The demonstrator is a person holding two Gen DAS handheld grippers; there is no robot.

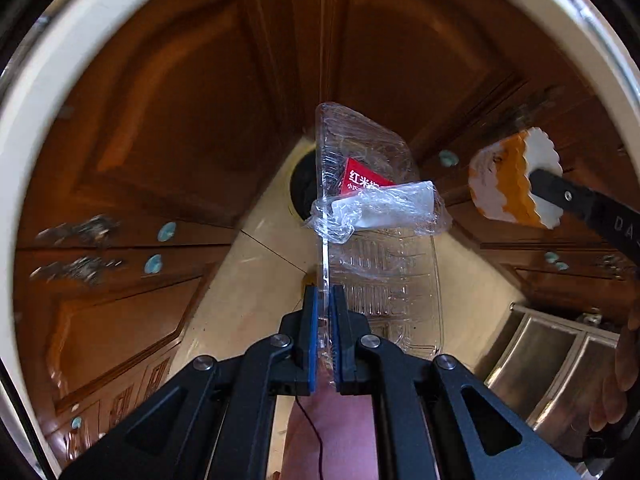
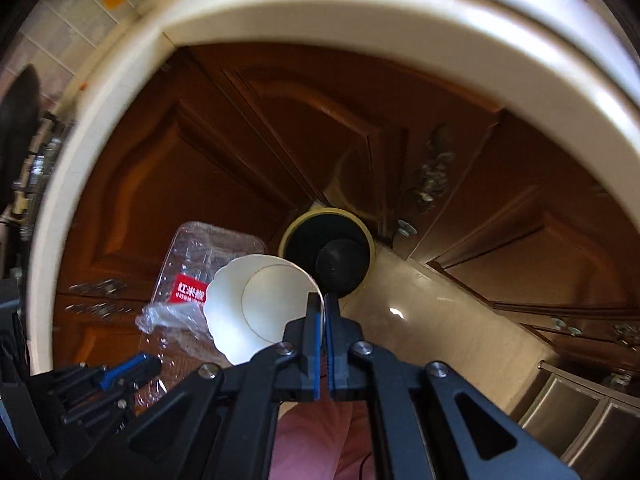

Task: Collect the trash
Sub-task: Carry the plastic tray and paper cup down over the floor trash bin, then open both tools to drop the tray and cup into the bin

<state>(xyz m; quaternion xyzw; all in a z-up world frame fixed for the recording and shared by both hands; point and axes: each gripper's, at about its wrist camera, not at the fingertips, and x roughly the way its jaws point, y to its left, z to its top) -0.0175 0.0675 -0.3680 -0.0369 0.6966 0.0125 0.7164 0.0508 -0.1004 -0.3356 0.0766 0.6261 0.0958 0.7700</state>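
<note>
My left gripper (image 1: 324, 292) is shut on the edge of a clear plastic food container (image 1: 384, 272) with a red label and crumpled plastic wrap (image 1: 380, 210) stuck to it; the container also shows in the right wrist view (image 2: 192, 264). My right gripper (image 2: 323, 300) is shut on the rim of a white paper bowl (image 2: 256, 304), which appears orange-and-white from outside in the left wrist view (image 1: 512, 178). Both are held in the air above the floor. A round trash bin (image 2: 326, 256) with a dark opening stands on the floor below, partly hidden behind the container in the left wrist view (image 1: 302, 188).
Brown wooden cabinet doors (image 1: 168, 128) surround the beige floor (image 2: 432, 312). A cream countertop edge (image 2: 360, 40) arcs overhead. Metal bins (image 1: 552, 364) stand at the lower right. The left gripper's body (image 2: 104, 380) shows at lower left in the right wrist view.
</note>
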